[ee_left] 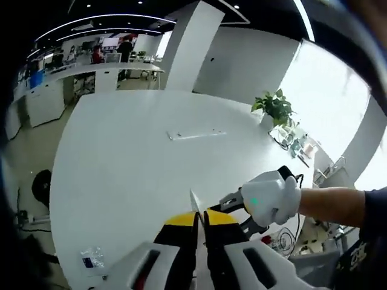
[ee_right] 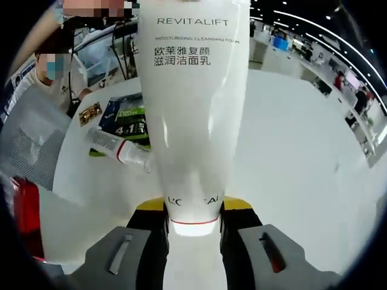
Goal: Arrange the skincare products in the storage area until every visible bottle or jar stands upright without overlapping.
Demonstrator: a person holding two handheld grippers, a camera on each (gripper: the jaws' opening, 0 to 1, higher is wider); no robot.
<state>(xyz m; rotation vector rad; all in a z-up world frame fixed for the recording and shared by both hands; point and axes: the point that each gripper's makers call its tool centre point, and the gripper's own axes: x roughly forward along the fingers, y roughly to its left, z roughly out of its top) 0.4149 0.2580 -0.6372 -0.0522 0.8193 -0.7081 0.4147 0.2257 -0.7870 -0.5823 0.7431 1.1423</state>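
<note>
My right gripper (ee_right: 193, 212) is shut on the capped end of a white Revitalift cleansing-foam tube (ee_right: 193, 90); the tube rises straight up through the right gripper view. Behind it a small clear tube with a red band (ee_right: 118, 148) lies on its side, partly across a dark green packet (ee_right: 128, 121) on the white table (ee_right: 290, 157). In the left gripper view my left gripper (ee_left: 201, 222) has its yellow-tipped jaws pressed together over the table (ee_left: 139, 163). A thin white sliver (ee_left: 193, 201) shows at their tips; I cannot tell what it is. A white-gloved hand (ee_left: 272, 196) brings the right gripper (ee_left: 233, 202) in beside it.
A person in a white sleeve (ee_right: 36, 139) sits at the table's far left, near a red object (ee_right: 24, 211) and a small gold item (ee_right: 91, 112). A potted plant (ee_left: 275, 106), a white strip (ee_left: 196, 134) and a small plastic packet (ee_left: 92, 260) lie on the table.
</note>
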